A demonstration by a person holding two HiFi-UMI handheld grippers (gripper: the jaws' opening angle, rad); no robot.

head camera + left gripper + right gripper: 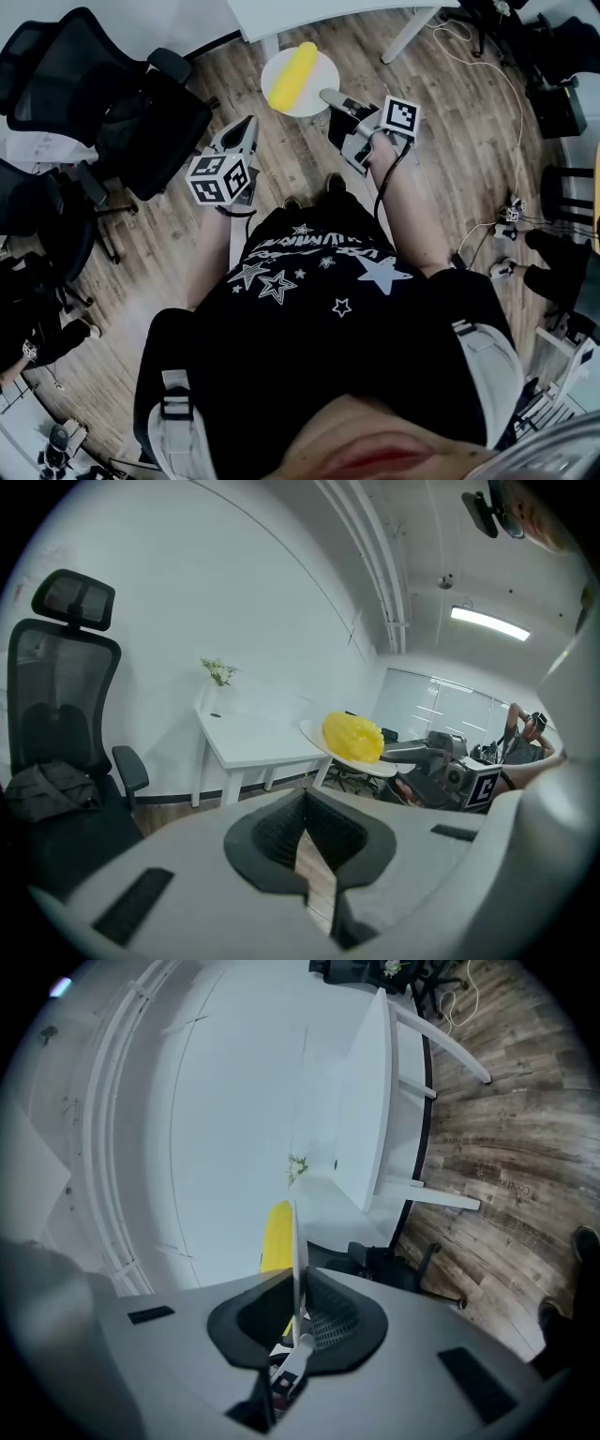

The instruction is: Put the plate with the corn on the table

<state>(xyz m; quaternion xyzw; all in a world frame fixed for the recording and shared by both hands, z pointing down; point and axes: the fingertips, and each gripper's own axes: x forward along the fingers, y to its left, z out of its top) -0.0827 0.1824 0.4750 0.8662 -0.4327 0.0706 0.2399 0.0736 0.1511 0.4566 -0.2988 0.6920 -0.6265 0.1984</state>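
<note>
A round white plate [309,89] carrying a yellow corn cob [292,75] hangs above the wooden floor, short of the white table [319,14]. My right gripper [330,97] is shut on the plate's near rim. In the right gripper view the plate [294,1260] stands edge-on between the jaws, with the corn [276,1237] on its left side. My left gripper [246,131] hovers left of the plate, jaws shut and holding nothing. The left gripper view shows the plate [375,764], the corn [352,736] and the right gripper [412,754] beyond the table [253,742].
Black office chairs [103,94] stand to the left, one close by in the left gripper view [66,696]. Cables [506,94] trail over the floor at the right. The table's legs [410,33] reach down toward the plate's right.
</note>
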